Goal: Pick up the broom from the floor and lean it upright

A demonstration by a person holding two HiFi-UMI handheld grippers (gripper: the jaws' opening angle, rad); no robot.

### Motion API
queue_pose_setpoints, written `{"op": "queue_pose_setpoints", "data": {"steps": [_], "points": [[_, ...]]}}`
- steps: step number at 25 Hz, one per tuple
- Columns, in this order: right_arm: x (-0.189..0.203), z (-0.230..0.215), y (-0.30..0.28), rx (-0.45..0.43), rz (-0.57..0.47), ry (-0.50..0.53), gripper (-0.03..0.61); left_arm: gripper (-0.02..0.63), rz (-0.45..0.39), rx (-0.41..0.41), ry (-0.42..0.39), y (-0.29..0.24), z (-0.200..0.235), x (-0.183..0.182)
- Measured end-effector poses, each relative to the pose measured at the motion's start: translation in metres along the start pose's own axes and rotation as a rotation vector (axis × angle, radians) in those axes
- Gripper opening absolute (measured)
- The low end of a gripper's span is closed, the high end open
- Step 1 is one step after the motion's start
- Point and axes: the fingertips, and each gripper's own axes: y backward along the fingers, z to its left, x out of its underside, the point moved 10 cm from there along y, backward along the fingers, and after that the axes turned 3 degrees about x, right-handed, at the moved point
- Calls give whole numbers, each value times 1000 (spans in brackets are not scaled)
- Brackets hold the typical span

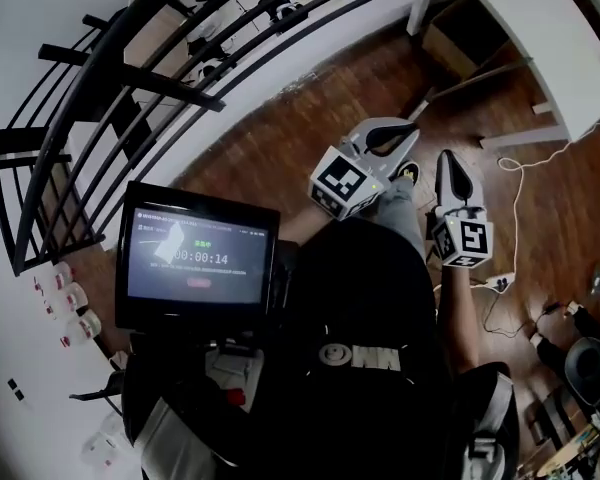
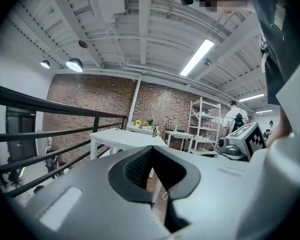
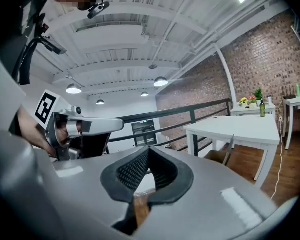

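Note:
No broom shows in any view. My left gripper [image 1: 408, 130] is held up in front of the person's chest, pointing level toward the white table [image 1: 540, 48]. Its jaws are shut with nothing between them, as the left gripper view [image 2: 151, 149] confirms. Just to its right is my right gripper [image 1: 447, 158], also shut and empty, with its dark pads meeting in the right gripper view [image 3: 149, 150]. Each gripper appears in the other's view: the right gripper [image 2: 242, 141] and the left gripper [image 3: 85, 126] with its marker cube.
A black metal railing [image 1: 130, 88] curves along the left over a drop. The white table [image 3: 240, 126] stands ahead on the wooden floor [image 1: 280, 138]. A white cable [image 1: 515, 198] and power strip [image 1: 498, 283] lie at the right. A screen [image 1: 195, 258] hangs on the person's chest.

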Motion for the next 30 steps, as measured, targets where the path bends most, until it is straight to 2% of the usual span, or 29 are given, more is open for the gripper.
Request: {"op": "queue_pose_setpoints", "data": {"steps": [9, 18, 24, 30], "points": [[-10, 2, -24, -5, -8, 42, 3, 18, -32, -9, 11, -3, 5, -2], [-8, 7, -15, -3, -8, 44, 3, 18, -25, -1, 12, -2, -1, 6], [-7, 4, -7, 21, -21, 45, 3, 18, -54, 7, 4, 0, -4, 0], [-8, 5, -17, 5, -41, 57, 3, 18, -40, -29, -3, 5, 3, -1]]}}
